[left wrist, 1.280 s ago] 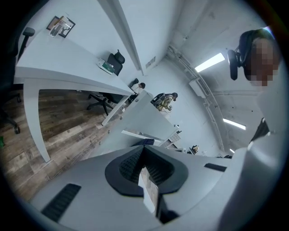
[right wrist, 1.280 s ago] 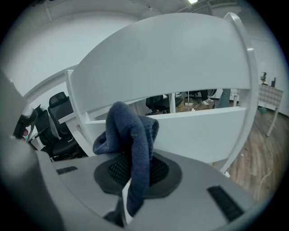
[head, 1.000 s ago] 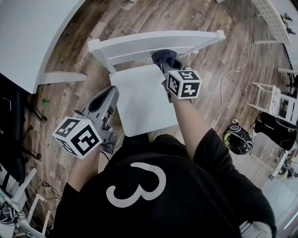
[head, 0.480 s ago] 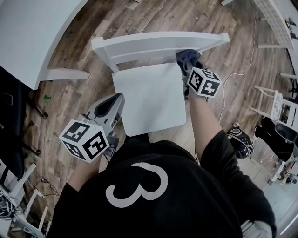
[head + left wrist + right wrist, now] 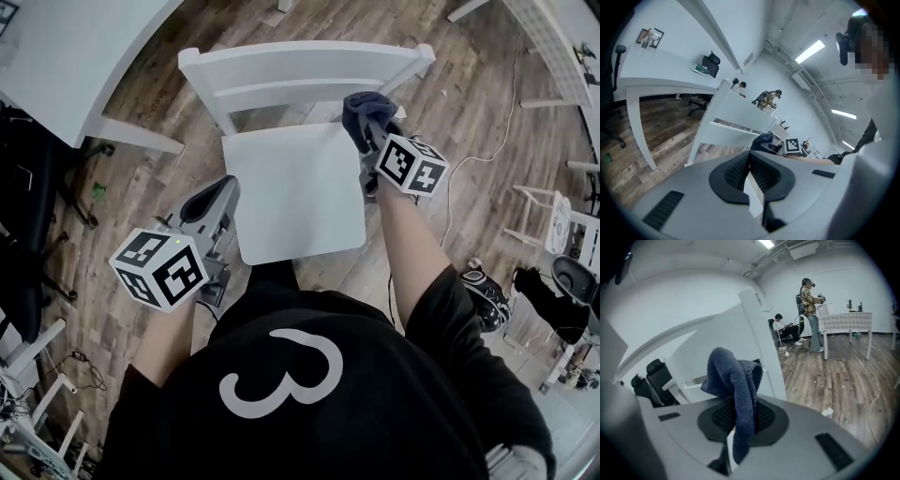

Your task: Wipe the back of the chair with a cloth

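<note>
Rightward along the backrest (image 5: 300, 67), the cloth (image 5: 360, 110) now sits near the right post, having been near the middle a second ago; the left gripper (image 5: 219, 190) remains low beside the left edge of the seat (image 5: 295, 192).

Head view: the white chair (image 5: 281, 94) is seen from above, with the right gripper (image 5: 371, 133) reaching over the seat's far right corner. Whether the cloth touches the rail cannot be told from this view.

Right gripper view: the right gripper (image 5: 740, 417) has its jaws clamped on the dark blue cloth (image 5: 735, 378), which bunches above the pads and hangs below them, in front of the backrest (image 5: 701, 350). Two persons (image 5: 810, 315) show at the far wall.

Left gripper view: the left gripper (image 5: 751, 172) has its jaws together with nothing between them. Beyond them stand the backrest (image 5: 733, 117) and, at its far end, the cloth (image 5: 763, 139). Strip lights (image 5: 810, 50) cross the ceiling.

Surroundings: the floor (image 5: 169, 94) is of wood planks, a white table (image 5: 66, 66) stands upper left, and a cable (image 5: 487, 131) trails at right.
</note>
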`<state>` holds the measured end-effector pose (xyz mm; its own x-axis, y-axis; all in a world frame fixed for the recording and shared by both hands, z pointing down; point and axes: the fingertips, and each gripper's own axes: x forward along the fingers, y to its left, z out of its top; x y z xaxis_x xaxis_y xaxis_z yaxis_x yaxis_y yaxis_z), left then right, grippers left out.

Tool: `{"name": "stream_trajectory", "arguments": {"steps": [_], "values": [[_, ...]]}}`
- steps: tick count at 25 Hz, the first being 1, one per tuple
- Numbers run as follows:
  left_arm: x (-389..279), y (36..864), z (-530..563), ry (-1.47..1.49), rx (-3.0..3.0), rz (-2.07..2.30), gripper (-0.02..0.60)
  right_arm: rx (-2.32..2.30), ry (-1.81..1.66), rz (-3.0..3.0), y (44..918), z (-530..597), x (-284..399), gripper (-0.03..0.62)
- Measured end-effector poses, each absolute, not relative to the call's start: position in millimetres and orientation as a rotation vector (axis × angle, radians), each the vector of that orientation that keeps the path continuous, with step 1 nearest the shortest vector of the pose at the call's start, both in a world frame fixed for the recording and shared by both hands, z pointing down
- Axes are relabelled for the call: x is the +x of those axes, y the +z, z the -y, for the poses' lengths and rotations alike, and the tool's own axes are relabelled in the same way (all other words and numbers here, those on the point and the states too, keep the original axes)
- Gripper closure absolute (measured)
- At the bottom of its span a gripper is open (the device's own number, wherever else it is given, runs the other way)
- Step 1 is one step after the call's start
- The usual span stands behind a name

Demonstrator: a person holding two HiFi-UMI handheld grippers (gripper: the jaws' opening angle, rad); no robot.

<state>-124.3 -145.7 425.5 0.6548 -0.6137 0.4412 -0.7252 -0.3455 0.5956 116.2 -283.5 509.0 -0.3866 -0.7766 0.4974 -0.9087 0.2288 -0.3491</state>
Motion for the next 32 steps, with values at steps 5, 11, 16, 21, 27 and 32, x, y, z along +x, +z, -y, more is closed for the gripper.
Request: {"name": "stream_trajectory", "arguments": {"steps": [5, 11, 16, 21, 27, 32], "values": [[-105.0, 381.1, 112.5, 0.086, 2.126, 1.133, 0.568, 1.333, 0.917, 2.59, 436.3, 216.5, 96.5, 0.546], [-52.1, 318.5, 42.4, -0.004, 2.229, 1.136, 0.568, 0.898, 0.904, 2.86, 339.2, 87.5, 88.8, 0.546], [1.0, 262.3, -18.4, -0.027, 2.376, 1.127, 0.568, 0.727, 0.752, 3.005, 265.1, -4.7, 116.8, 0.546], [54.0, 217.6, -92.5, 0.025, 2.545, 1.105, 0.568, 0.554, 0.613, 3.091, 212.4, -93.5, 149.0, 0.546], [86.1, 188.1, -151.5, -0.051, 2.558, 1.138, 0.568, 0.519, 0.531, 3.151, 186.5, -148.8, 198.0, 0.546], [80.4, 154.0, -163.0, -0.073, 2.613, 1.137, 0.568, 0.533, 0.483, 3.149, 162.2, -156.9, 192.2, 0.548]]}}
